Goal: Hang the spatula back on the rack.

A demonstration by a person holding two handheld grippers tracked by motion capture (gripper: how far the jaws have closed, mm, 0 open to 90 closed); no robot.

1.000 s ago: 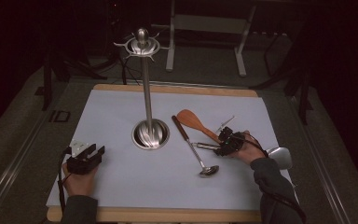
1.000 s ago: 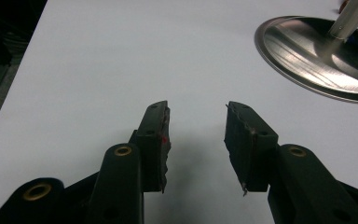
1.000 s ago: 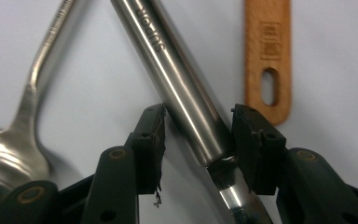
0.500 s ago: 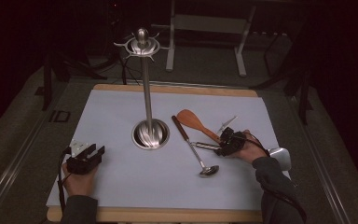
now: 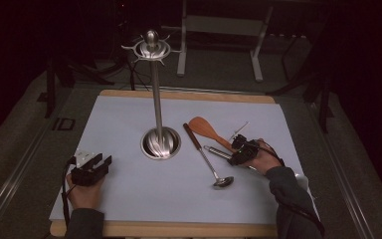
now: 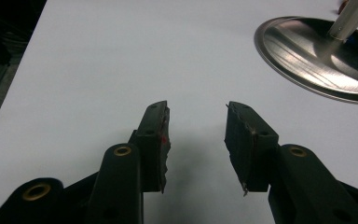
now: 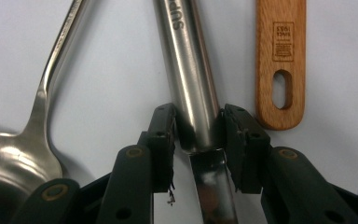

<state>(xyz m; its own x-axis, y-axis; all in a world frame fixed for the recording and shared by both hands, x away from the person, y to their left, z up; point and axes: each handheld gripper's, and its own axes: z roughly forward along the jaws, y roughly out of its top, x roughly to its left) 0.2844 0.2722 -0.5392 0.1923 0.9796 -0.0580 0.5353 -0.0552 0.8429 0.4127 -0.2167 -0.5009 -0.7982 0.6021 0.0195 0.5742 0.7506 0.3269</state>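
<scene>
My right gripper [image 5: 235, 153] [image 7: 198, 123] lies low at the table's right. Its jaws have just been closing and now press on both sides of the thick steel utensil handle [image 7: 191, 70] [image 5: 218, 152], which lies flat on the white table. A steel ladle [image 5: 210, 162] [image 7: 51, 70] lies just left of that handle, its bowl [image 5: 223, 181] toward the person. A wooden spatula [image 5: 206, 130] lies beyond it, its handle end [image 7: 279, 60] with a hanging slot. My left gripper [image 5: 95, 164] [image 6: 196, 112] rests open at the front left with nothing between its jaws.
A tall steel utensil stand [image 5: 151, 50] with hooks at its top rises from a round base [image 5: 160, 142] [image 6: 317, 60] at the table's middle. A small metal piece [image 5: 238, 130] lies behind the right hand. The table's wooden front edge [image 5: 169, 229] runs below both forearms.
Both hands hold their places and nothing on the table has shifted.
</scene>
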